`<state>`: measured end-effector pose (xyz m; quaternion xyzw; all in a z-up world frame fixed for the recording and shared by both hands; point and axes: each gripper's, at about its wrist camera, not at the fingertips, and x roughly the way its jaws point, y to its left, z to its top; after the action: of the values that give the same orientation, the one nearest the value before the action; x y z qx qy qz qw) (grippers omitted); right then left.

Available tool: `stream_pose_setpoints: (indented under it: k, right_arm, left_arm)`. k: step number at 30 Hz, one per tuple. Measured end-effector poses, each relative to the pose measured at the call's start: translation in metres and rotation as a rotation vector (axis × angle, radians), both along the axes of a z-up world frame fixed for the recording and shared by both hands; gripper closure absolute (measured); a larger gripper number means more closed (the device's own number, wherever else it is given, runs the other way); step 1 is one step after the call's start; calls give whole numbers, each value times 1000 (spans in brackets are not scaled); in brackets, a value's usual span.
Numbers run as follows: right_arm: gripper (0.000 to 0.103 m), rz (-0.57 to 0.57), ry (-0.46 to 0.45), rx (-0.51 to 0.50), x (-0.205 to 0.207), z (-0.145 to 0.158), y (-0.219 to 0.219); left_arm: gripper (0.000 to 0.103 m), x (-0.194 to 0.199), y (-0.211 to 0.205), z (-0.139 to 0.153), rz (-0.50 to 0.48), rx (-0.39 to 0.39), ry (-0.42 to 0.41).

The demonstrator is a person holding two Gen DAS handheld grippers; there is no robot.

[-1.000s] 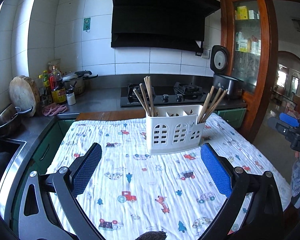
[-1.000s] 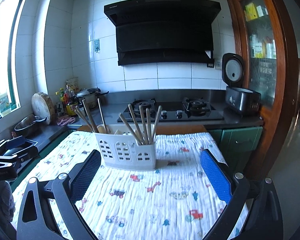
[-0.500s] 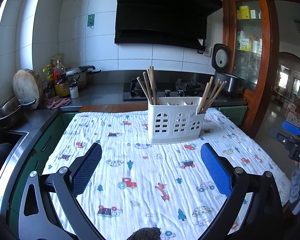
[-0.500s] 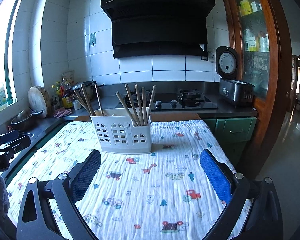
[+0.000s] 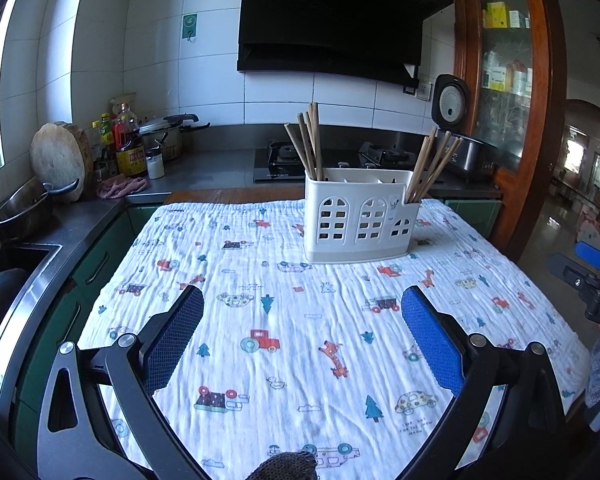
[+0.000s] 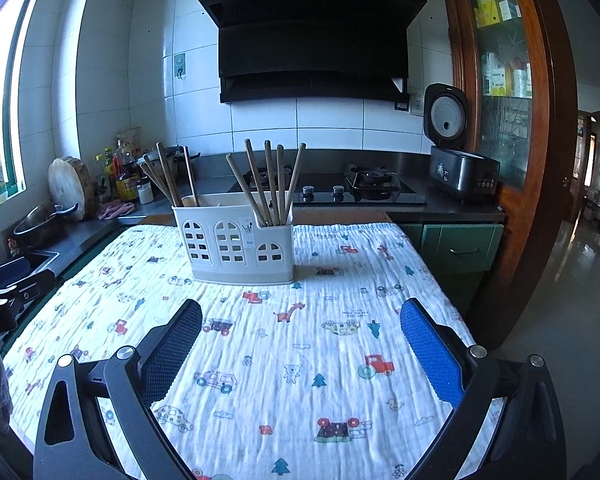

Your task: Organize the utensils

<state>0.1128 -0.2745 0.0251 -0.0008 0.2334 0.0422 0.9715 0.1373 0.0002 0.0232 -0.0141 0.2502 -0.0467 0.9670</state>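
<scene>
Holder: white caddy (image 5: 360, 216) stands far on the clothed counter (image 5: 284, 344), chopsticks (image 5: 310, 140) upright in end compartments, sorted.
Left gripper (image 5: 302, 316): jaws wide, empty.
Right gripper (image 6: 300, 324): jaws wide, empty, clear of the holder.

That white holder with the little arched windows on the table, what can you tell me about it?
The white plastic utensil holder looks like moulded plastic, with arched window cut-outs along its front and a lower step at one end. It stands upright on the vehicle-print tablecloth, apart from both hand-held grippers. Inside, dividers split it into compartments. Brown wooden chopsticks lean in two bunches at opposite ends; the middle looks empty.
</scene>
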Motion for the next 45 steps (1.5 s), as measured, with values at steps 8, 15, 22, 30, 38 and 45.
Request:
stream_pose_setpoints:
  k: [8,15,22,30,38,45]
  right_arm:
    - [7,-2,20,-10,-2,-8,2]
    - [7,-2,27,-19,-2,-12,3]
    - [7,4,33,-25,-3,-15,4]
    - [7,8,45,-36,-3,-21,9]
    - [7,12,46,-45,-3,-21,11]
    - [7,15,50,-51,-2,-21,13]
  left_arm:
    - [5,0,0,-7,6,2,17]
    - [5,-1,-1,-13,6,3,32]
    - [5,-1,-1,-16,9,6,42]
    - [5,-1,-3,-20,6,9,53]
    - [5,0,-3,-21,7,8,59]
    - [5,0,-2,-24,9,8,64]
